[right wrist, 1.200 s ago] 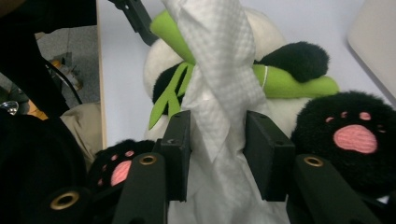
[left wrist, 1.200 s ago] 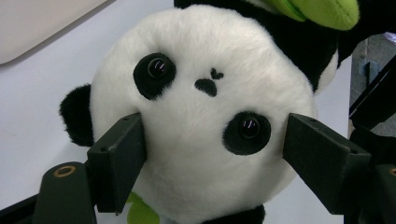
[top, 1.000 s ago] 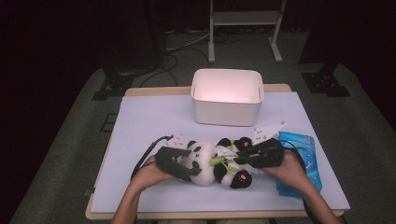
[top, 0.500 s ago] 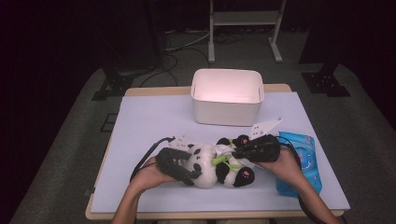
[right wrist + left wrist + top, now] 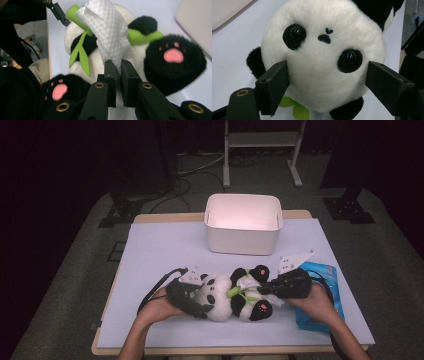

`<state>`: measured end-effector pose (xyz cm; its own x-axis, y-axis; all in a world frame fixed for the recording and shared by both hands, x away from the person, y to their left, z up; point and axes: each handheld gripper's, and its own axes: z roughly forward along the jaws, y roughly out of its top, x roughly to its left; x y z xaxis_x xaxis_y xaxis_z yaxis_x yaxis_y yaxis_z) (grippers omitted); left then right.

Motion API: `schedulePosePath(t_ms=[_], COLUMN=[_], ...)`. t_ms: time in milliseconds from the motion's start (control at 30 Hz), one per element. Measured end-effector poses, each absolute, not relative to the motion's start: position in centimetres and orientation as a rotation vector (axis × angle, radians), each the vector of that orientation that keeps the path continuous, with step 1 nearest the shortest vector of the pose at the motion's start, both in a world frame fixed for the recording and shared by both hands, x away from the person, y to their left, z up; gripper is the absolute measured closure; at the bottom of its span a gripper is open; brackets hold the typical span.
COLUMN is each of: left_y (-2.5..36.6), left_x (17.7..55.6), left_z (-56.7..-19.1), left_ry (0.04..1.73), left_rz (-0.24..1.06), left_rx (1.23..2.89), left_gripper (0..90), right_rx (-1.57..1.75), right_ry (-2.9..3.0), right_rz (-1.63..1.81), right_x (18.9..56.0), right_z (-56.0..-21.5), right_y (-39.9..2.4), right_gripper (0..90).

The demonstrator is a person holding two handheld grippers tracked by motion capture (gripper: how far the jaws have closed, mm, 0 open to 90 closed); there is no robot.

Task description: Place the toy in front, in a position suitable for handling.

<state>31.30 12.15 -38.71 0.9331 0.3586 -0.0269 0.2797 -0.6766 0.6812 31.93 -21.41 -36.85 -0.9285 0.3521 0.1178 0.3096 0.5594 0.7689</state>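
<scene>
My left fingers (image 5: 272,87) stand wide on either side of the white-and-black plush panda's (image 5: 324,62) head; they have just been opening, the near one brushes the fur at the cheek, and the far one stands just off it, so I read no grip there. My right fingers (image 5: 130,72) are pinched nearly together on the lower end of a white quilted paper wipe (image 5: 112,32) that lies up the panda's belly.

From the high view, the desk (image 5: 165,250) with its pale lavender cover carries everything; its near edge is cut off at the bottom of the picture, and the floor beyond it sinks into darkness. The white rectangular plastic bin (image 5: 243,224) stands at the far middle, well apart from the toy; I cannot see its bottom past the near wall. The panda (image 5: 235,295) lies on its back near the front of the desk, head toward my left gripper (image 5: 192,292), feet toward my right gripper (image 5: 265,289). A flat blue plastic packet (image 5: 325,275) lies at the right, largely covered by my right hand (image 5: 312,300), and its print is too small to read.

In the right gripper view the green felt bamboo sprig (image 5: 81,53) crosses the panda's chest, partly hidden beneath the wipe. The left gripper view cuts off the panda's ears and body.
</scene>
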Motion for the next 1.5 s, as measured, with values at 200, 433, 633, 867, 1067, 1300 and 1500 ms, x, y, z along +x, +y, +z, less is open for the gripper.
schedulePosePath(t_ms=[200,433,633,867,1067,1300,1500], left_y=[12.2,12.3,12.5,12.6,12.5,12.5,12.5], left_x=[31.4,31.5,31.5,31.5,31.5,31.4,31.4], left_z=[-38.7,-38.8,-38.9,-39.0,-39.0,-39.0,-39.0], left_ry=[0.461,0.480,0.478,0.486,0.482,0.471,0.468], left_rz=[0.128,0.125,0.120,0.113,0.114,0.116,0.120], left_rx=[2.347,2.334,2.324,2.316,2.317,2.330,2.332], left_gripper=[24.5,23.3,23.3,23.3,23.4,23.5,23.4], right_rx=[0.556,0.473,0.483,0.549,0.620,0.618,0.600], right_ry=[2.745,2.793,2.790,2.762,2.744,2.722,2.702], right_rz=[1.408,1.455,1.439,1.372,1.338,1.349,1.346], right_x=[31.7,31.4,31.4,31.5,31.8,32.4,33.1], right_z=[-37.0,-36.8,-36.8,-37.0,-37.7,-37.5,-36.8], right_y=[-21.3,-19.3,-20.0,-22.0,-23.3,-22.7,-21.5], right_gripper=[83.2,83.2,83.3,83.3,83.2,83.2,83.2])
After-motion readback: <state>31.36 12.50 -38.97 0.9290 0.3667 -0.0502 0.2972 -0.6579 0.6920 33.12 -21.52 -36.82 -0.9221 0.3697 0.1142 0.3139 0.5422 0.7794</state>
